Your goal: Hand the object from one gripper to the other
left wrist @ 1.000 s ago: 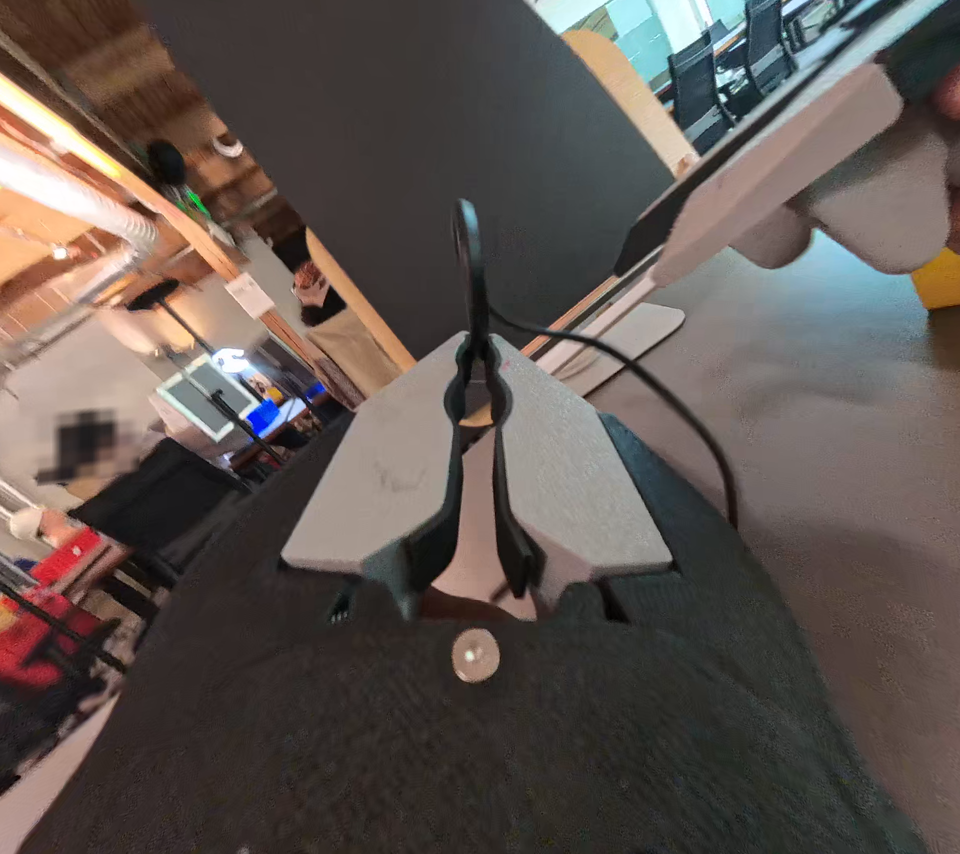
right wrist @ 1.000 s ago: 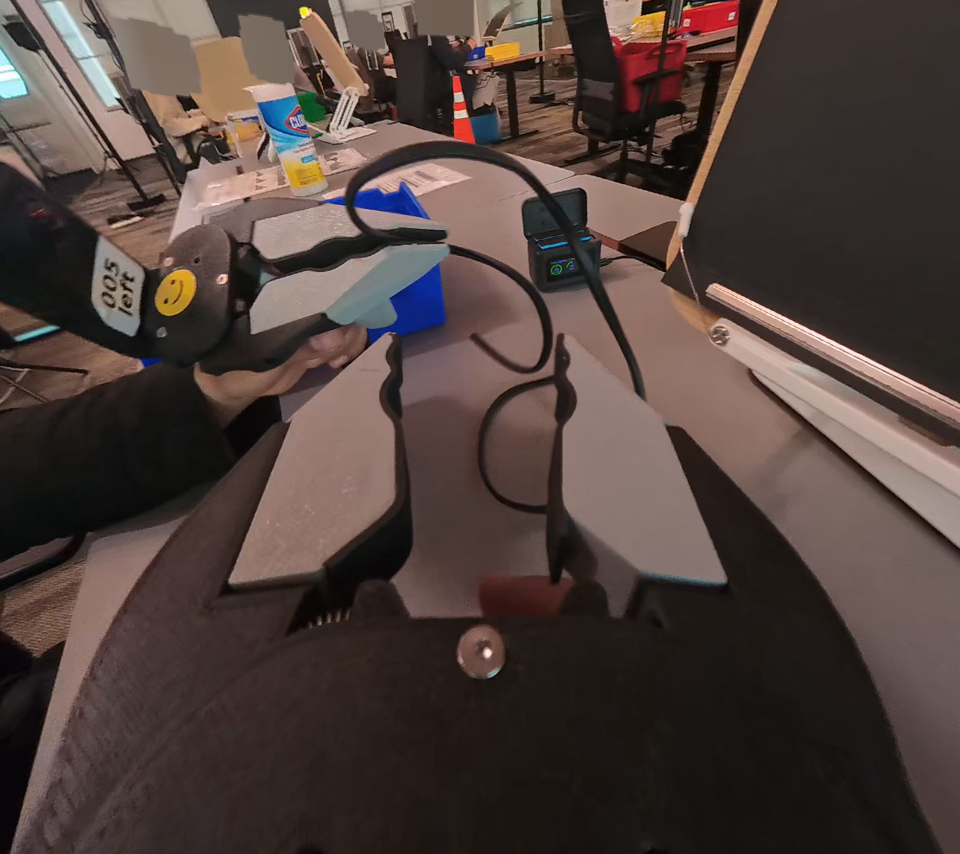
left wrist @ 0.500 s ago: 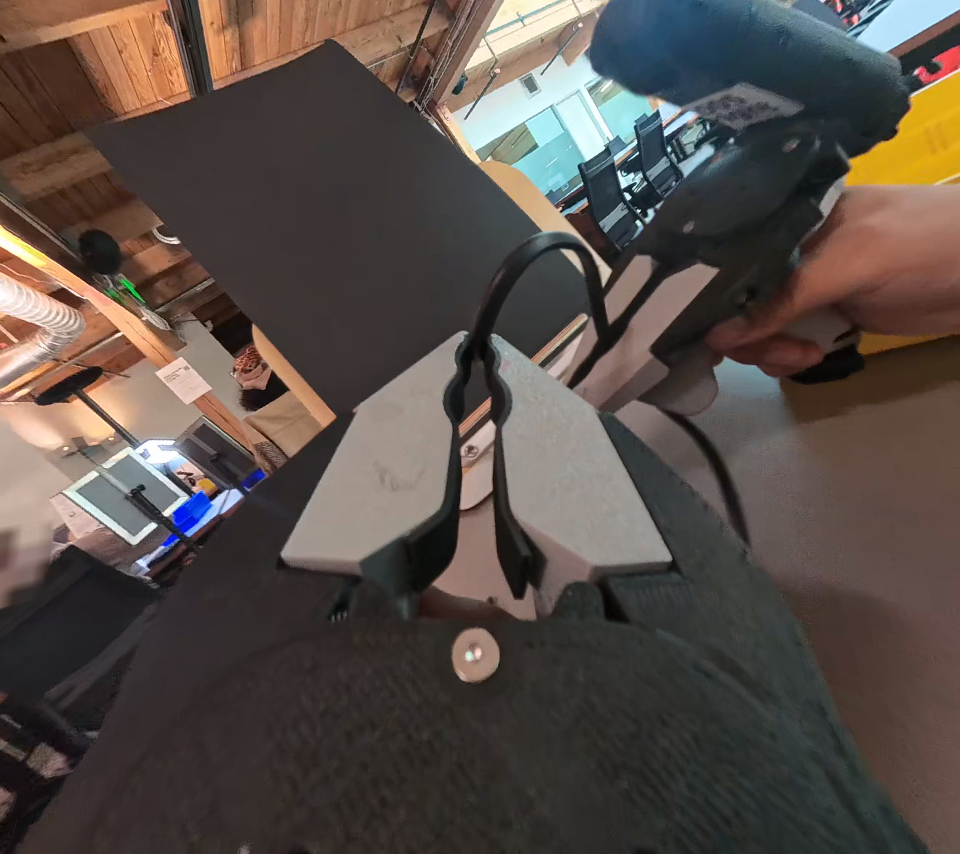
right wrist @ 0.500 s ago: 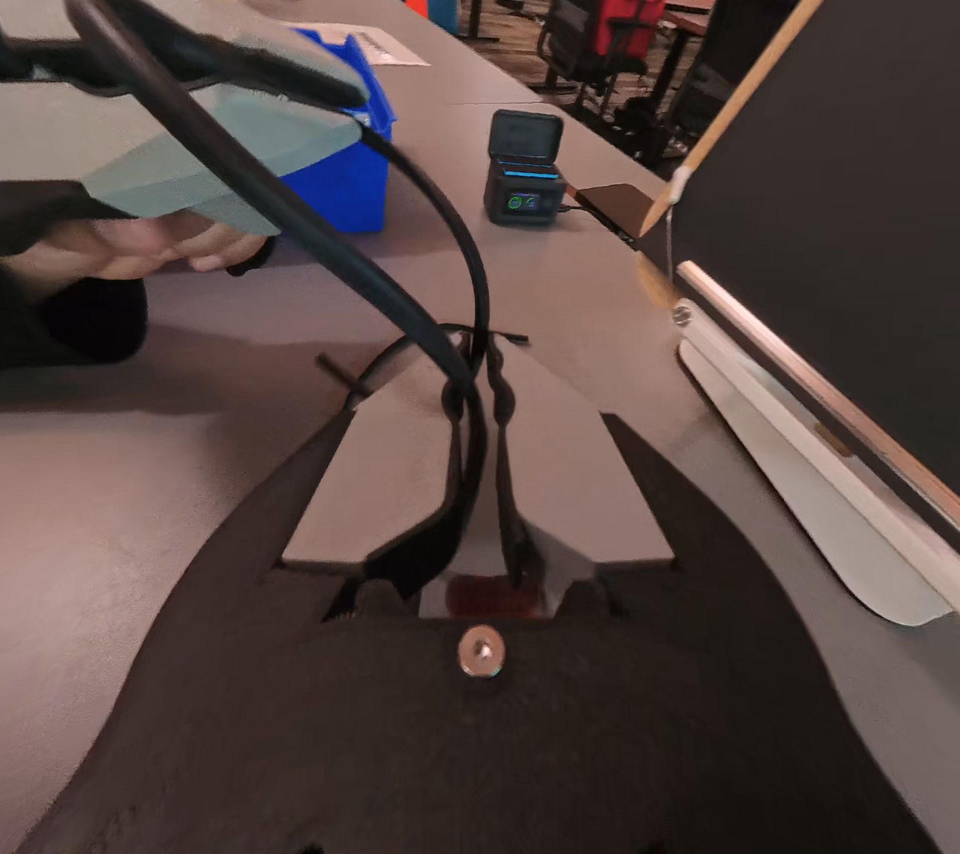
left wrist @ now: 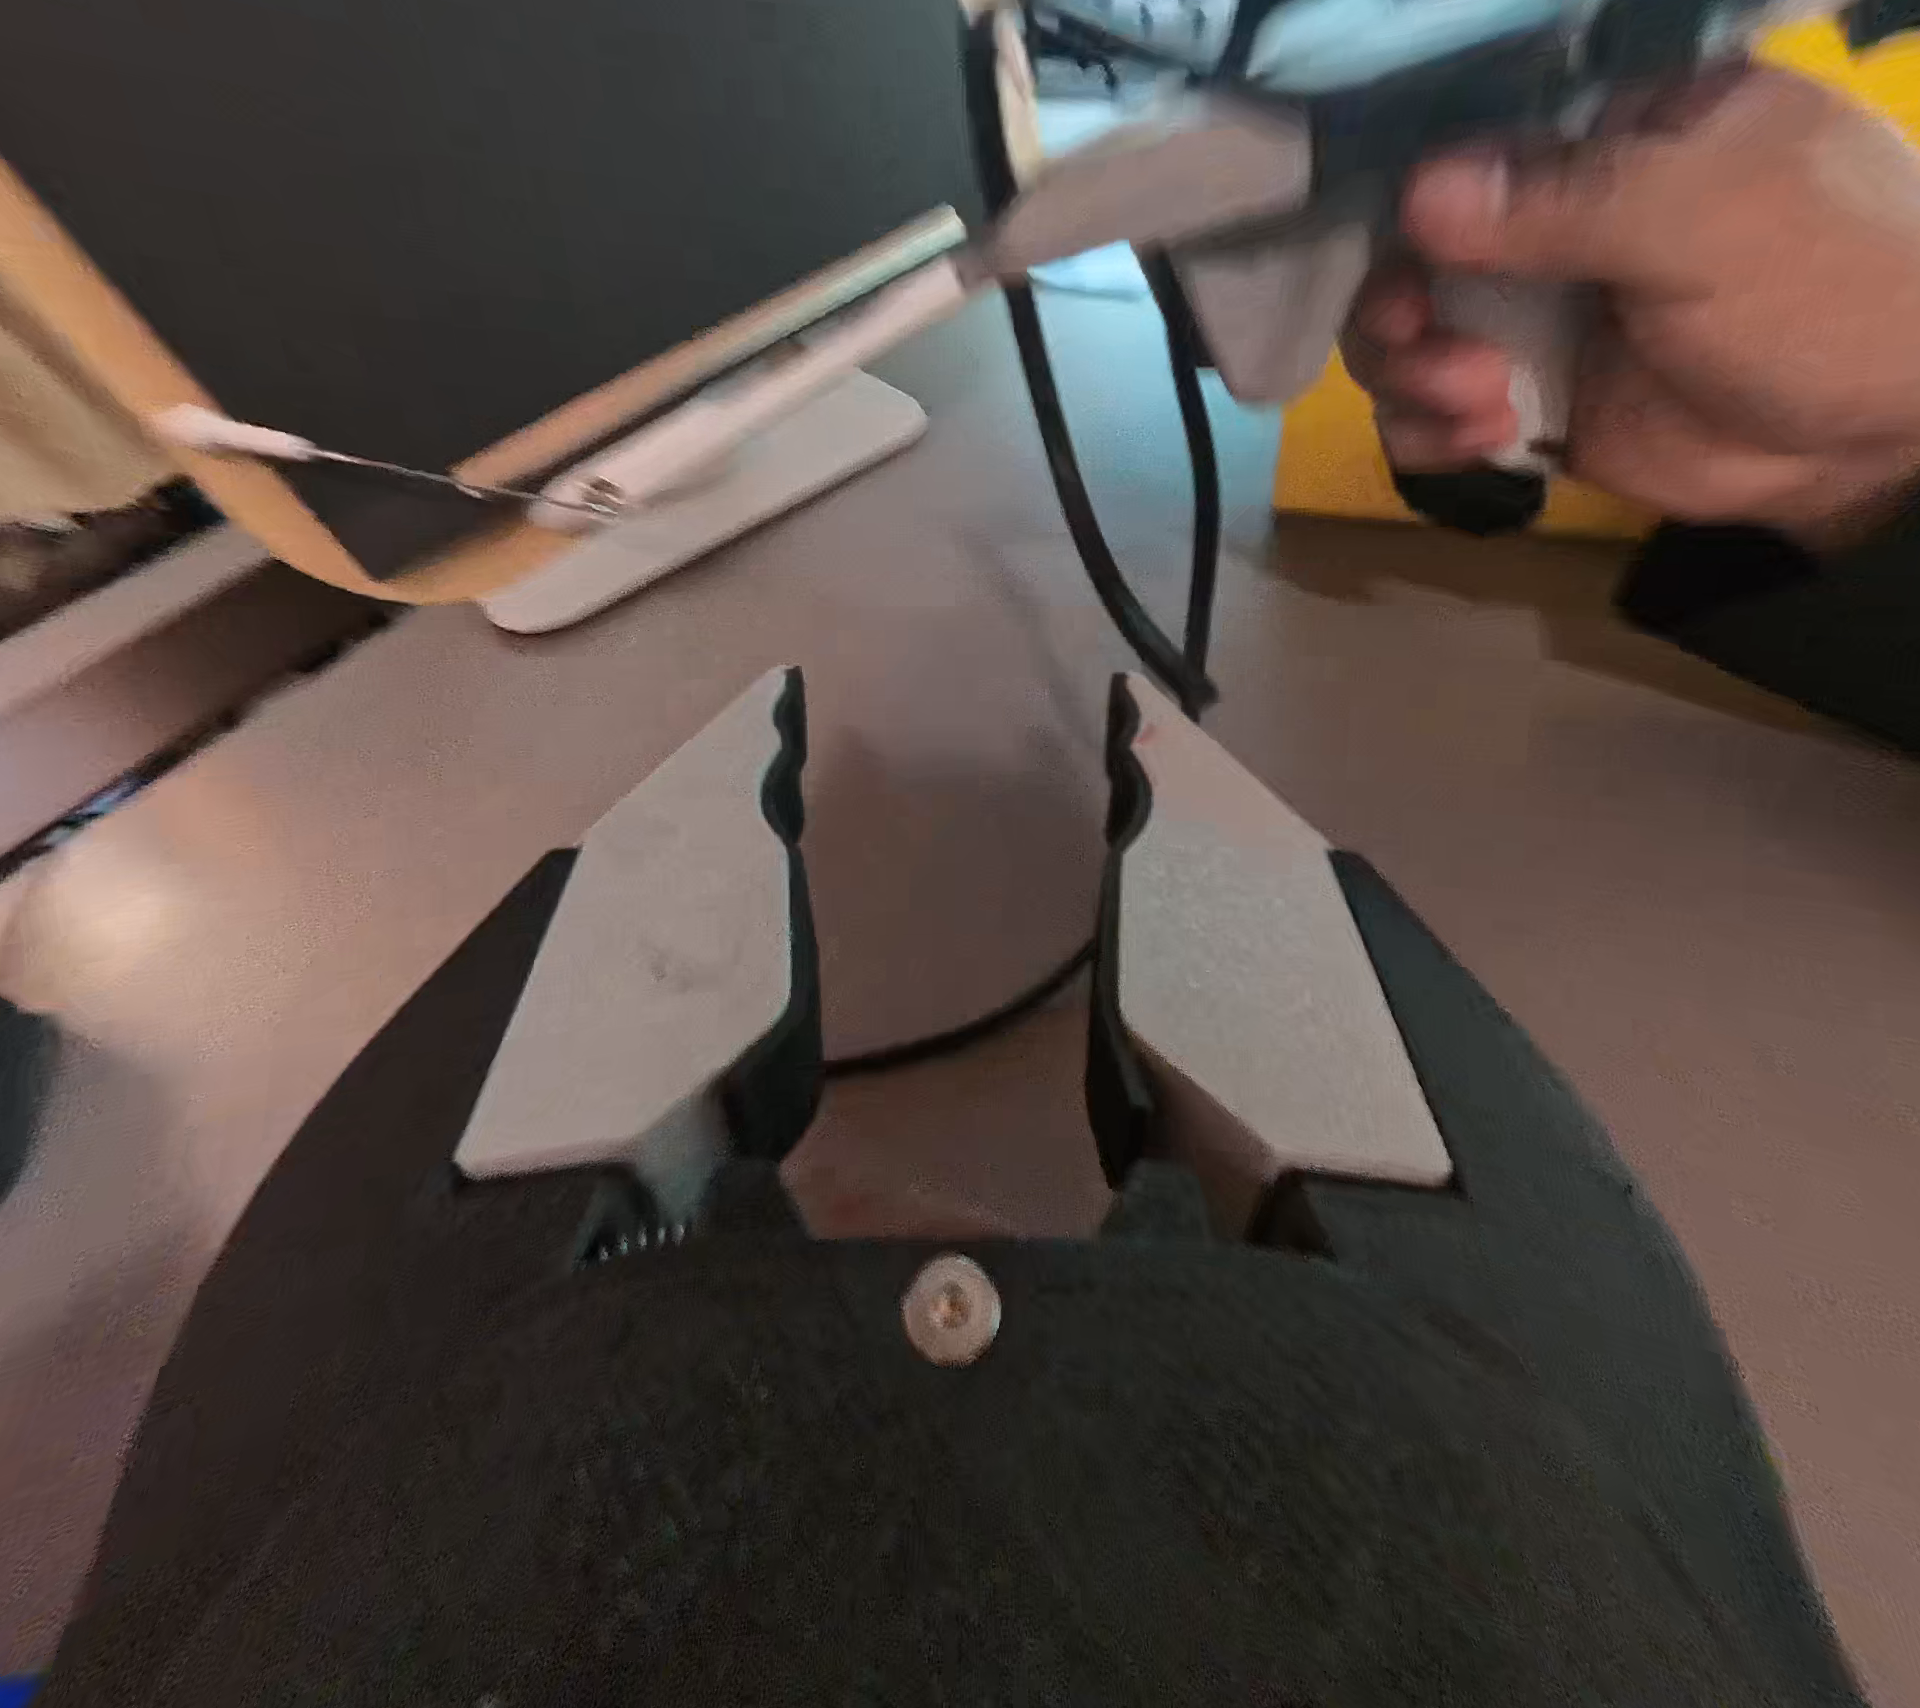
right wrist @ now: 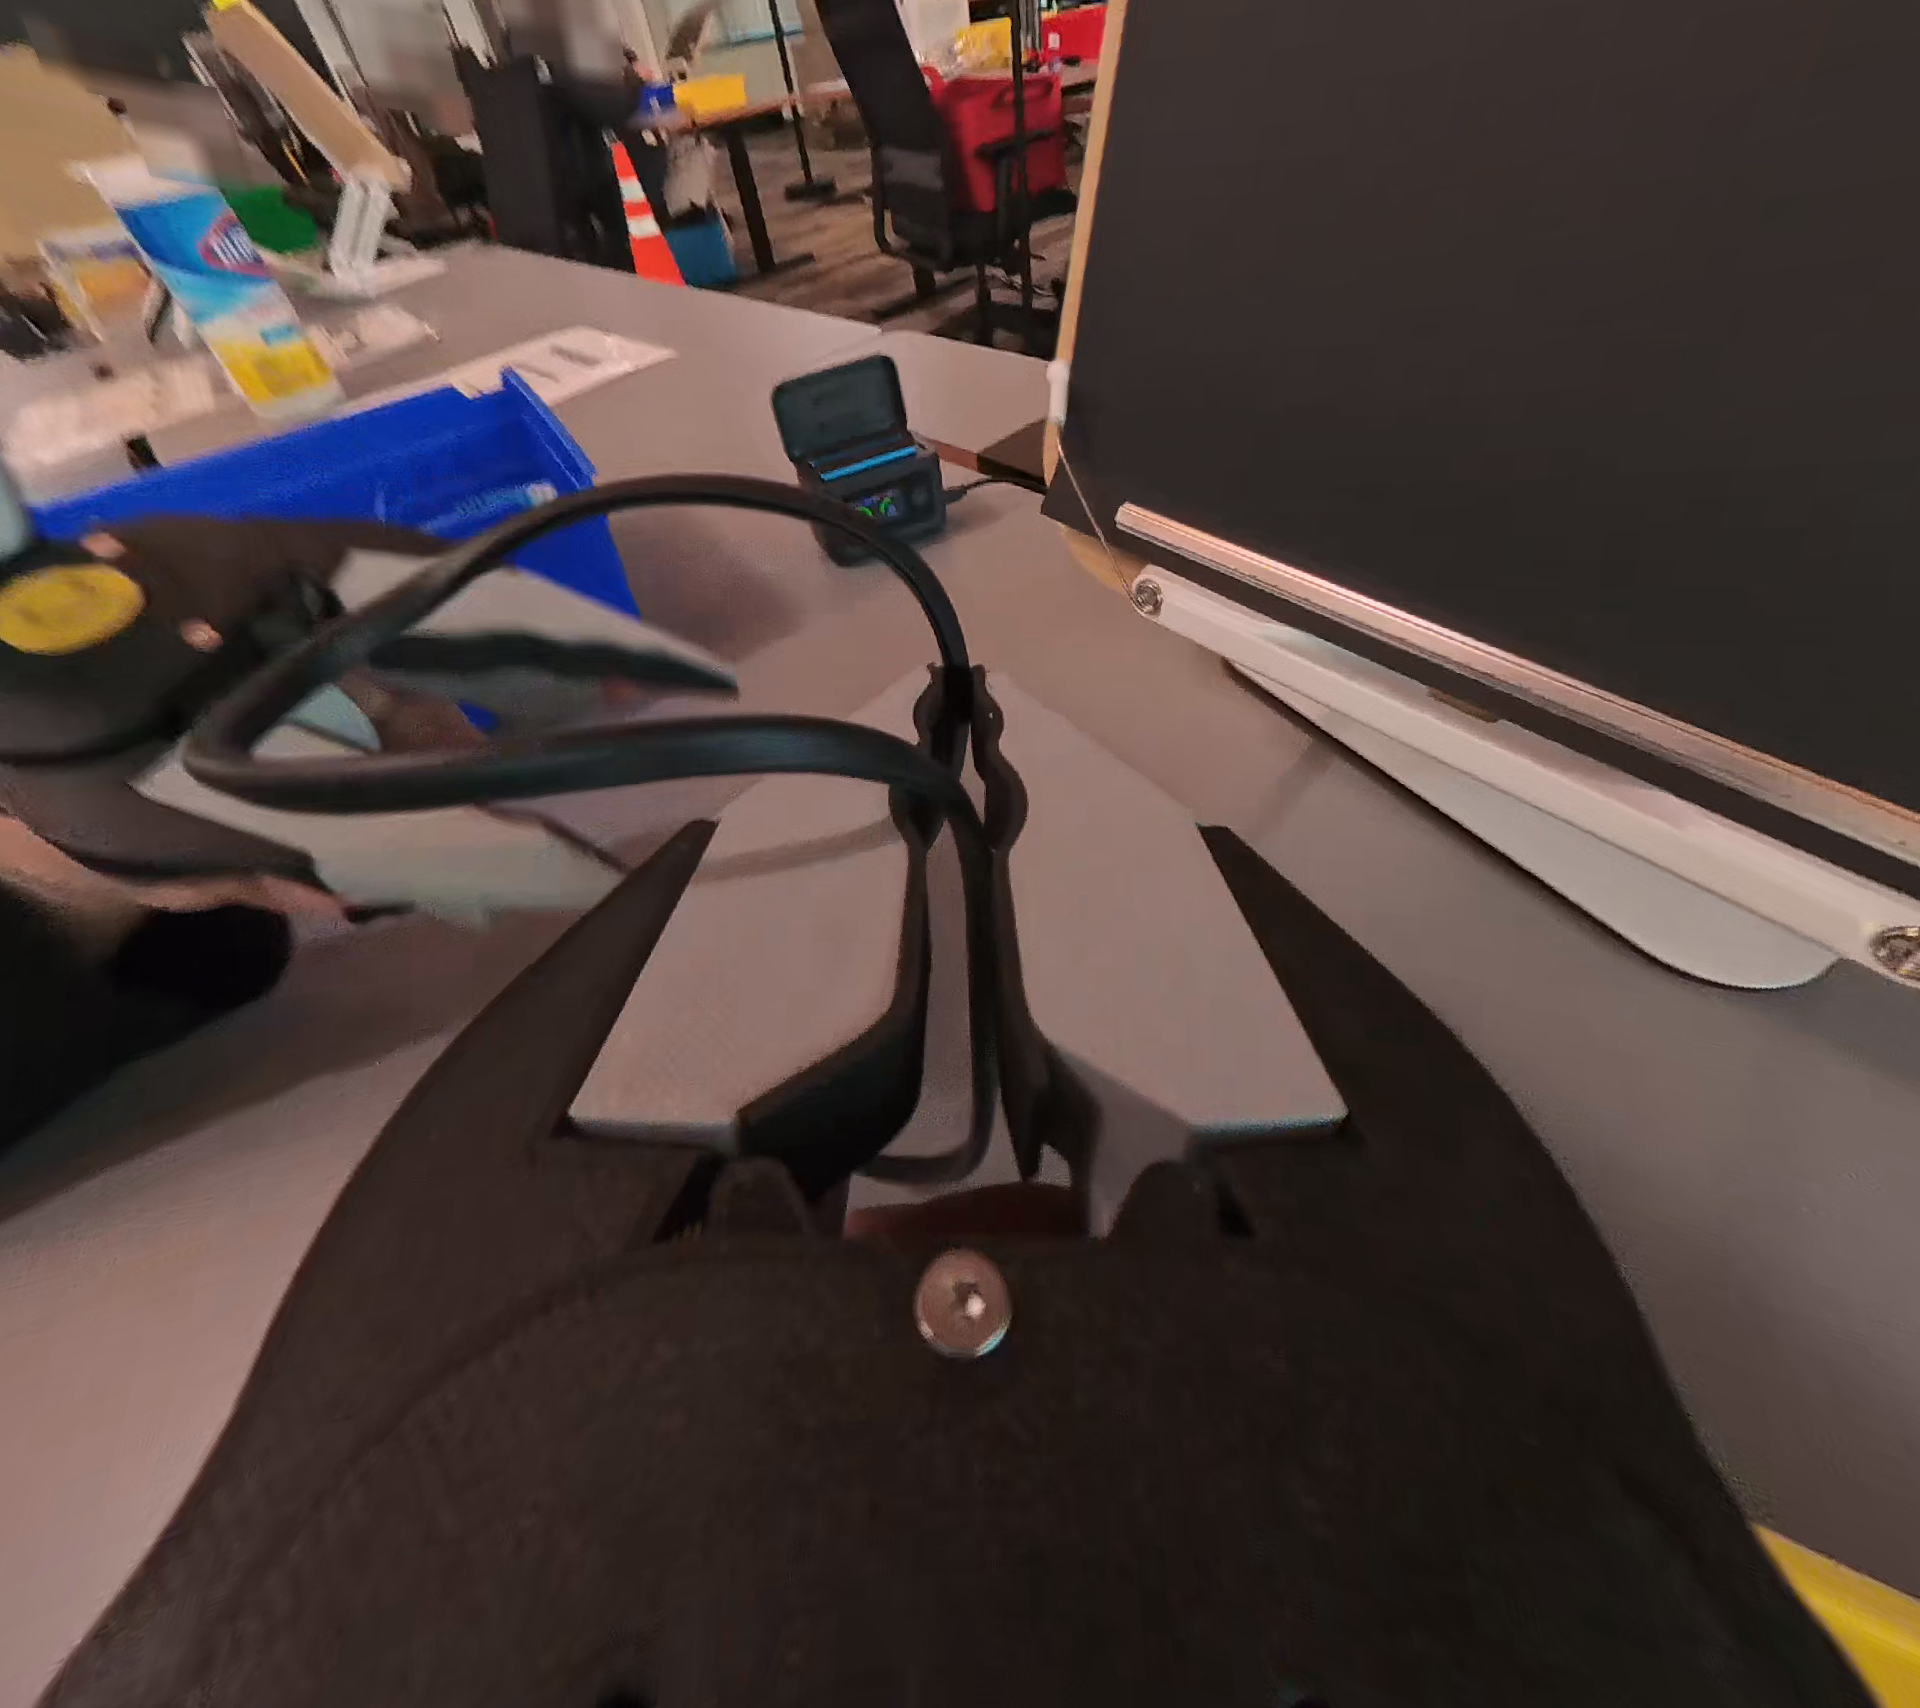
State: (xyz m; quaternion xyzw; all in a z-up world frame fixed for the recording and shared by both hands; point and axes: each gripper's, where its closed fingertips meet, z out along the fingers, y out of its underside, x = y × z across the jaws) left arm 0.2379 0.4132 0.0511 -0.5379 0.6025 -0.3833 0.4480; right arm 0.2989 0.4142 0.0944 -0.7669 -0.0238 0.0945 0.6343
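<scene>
We note a grey table (right wrist: 748, 411) bearing a blue bin (right wrist: 416, 474), an open black charging case (right wrist: 862, 463), a white board stand (right wrist: 1507, 806) and printed papers (right wrist: 571, 357).

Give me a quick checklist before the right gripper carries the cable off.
1. Right gripper shut on the cable: ok.
2. Left gripper open, nothing between its jaws: ok.
3. Cable free of the left gripper: cannot tell; in the right wrist view its loop passes right by those fingers.
4. Grip depth: ok; the cable runs the length of the jaws.
5. Slack: the loose loop hangs toward the table; whether it drags, cannot tell.
6. Path: board stands close on the right, blue bin on the left; not ok for wide swings.
</scene>
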